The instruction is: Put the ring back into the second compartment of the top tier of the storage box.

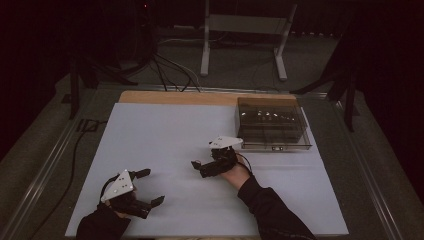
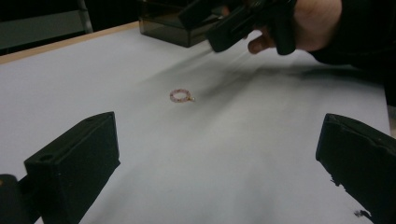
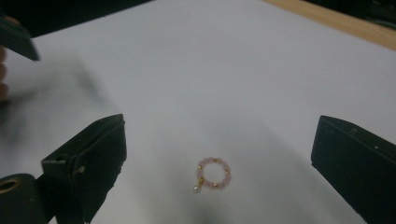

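Since that little pink bead ring (image 3: pixel 214 174) lay flat on the white mat (image 1: pixel 165 130) between the right gripper's (image 1: pixel 199 168) wide-open, empty jaws, it looked light, loose and slippery; I'd pinch across its rim. The left gripper (image 1: pixel 149 186) was open and empty too.

Dim lab: floor cables (image 1: pixel 170 70), rig stand (image 1: pixel 245 30).

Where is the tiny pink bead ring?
The pink bead ring lies flat on the white table sheet, between the right gripper's open jaws and ahead of the left gripper.
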